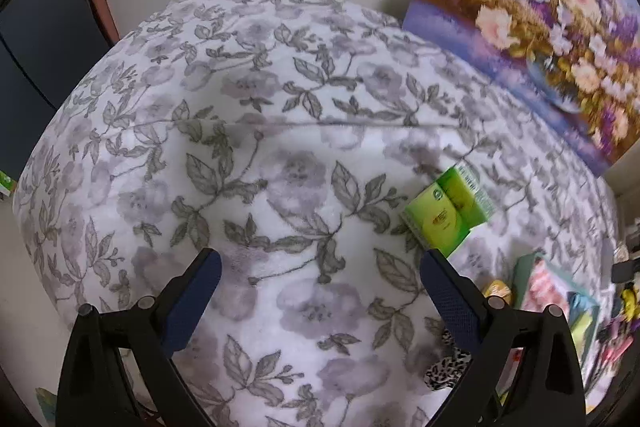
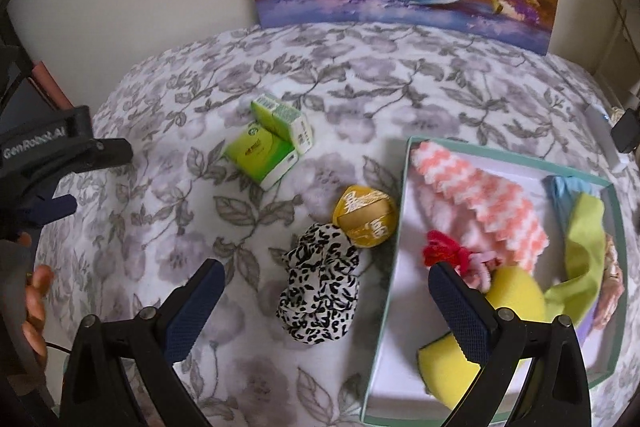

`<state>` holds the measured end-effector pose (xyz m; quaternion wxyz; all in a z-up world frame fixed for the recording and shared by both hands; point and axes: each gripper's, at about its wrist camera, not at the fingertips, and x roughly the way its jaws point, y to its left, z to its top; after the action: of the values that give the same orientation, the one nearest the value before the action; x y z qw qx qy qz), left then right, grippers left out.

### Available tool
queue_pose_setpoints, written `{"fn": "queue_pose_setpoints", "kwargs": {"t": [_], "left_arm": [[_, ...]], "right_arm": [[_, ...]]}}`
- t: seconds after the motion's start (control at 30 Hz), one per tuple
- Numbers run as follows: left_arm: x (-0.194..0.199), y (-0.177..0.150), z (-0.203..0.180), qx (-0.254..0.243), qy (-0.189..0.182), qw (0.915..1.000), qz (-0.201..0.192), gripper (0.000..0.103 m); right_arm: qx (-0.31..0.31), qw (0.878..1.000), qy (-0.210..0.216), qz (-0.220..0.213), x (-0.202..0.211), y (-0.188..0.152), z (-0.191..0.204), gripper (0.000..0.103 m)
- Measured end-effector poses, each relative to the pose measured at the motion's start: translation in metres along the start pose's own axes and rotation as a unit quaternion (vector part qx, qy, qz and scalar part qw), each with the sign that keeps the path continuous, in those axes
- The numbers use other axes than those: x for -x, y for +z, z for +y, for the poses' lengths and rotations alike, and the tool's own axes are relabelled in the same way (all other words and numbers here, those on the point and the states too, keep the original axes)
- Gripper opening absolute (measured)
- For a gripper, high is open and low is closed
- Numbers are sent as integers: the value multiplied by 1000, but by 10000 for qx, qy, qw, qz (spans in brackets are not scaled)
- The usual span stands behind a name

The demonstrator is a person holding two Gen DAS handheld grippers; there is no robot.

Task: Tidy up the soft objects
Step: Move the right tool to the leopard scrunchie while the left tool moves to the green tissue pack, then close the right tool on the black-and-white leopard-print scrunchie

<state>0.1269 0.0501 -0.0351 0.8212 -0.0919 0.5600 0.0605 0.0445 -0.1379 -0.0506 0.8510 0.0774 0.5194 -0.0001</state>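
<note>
The box (image 2: 404,187), pale green with a white floor, sits on the flowered blanket (image 2: 160,227) and already holds most of the soft things: a pink-and-white knitted piece (image 2: 480,203), a red and pink hair tie (image 2: 452,253), a yellow sponge (image 2: 516,297) and a lime-green cloth (image 2: 584,239). They seem gathered there because the box serves as the sorting bin.

One soft thing lies outside it: a black-and-white spotted scrunchie (image 2: 320,283), just beside the box's left wall and touching a round gold tin (image 2: 366,217). Farther from the box stand two green cartons (image 2: 268,143), one leaning on the other; these and the tin look hard, so they probably stay out.

The right tool (image 2: 324,291) hovers above the scrunchie with its jaws wide apart and nothing between them, lined up, I judge, for the next pick. The left tool (image 1: 320,275) is also spread apart and empty, held off to the far side of the cartons from the box, likely to keep clear.
</note>
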Motion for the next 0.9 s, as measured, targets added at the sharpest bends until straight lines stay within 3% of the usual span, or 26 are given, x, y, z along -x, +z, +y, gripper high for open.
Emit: {"fn": "queue_pose_setpoints", "kwargs": {"t": [0.17, 0.33, 0.47, 0.63, 0.9], "left_arm": [[-19, -5, -13, -187, -148, 9992, 319, 99], [-33, -9, -17, -229, -17, 9978, 627, 99], [-40, -10, -16, -133, -89, 9967, 795, 99], [-45, -11, -21, -222, -38, 9961, 854, 99], [-55, -13, -26, -314, -1, 9949, 955, 99]], "right_arm": [[-20, 9999, 30, 150, -12, -1, 2, 85], [-7, 9995, 89, 307, -23, -2, 4, 73], [79, 9990, 94, 426, -31, -2, 7, 54], [56, 9984, 5, 571, -41, -4, 7, 43], [-26, 9978, -27, 666, -50, -3, 5, 37]]}}
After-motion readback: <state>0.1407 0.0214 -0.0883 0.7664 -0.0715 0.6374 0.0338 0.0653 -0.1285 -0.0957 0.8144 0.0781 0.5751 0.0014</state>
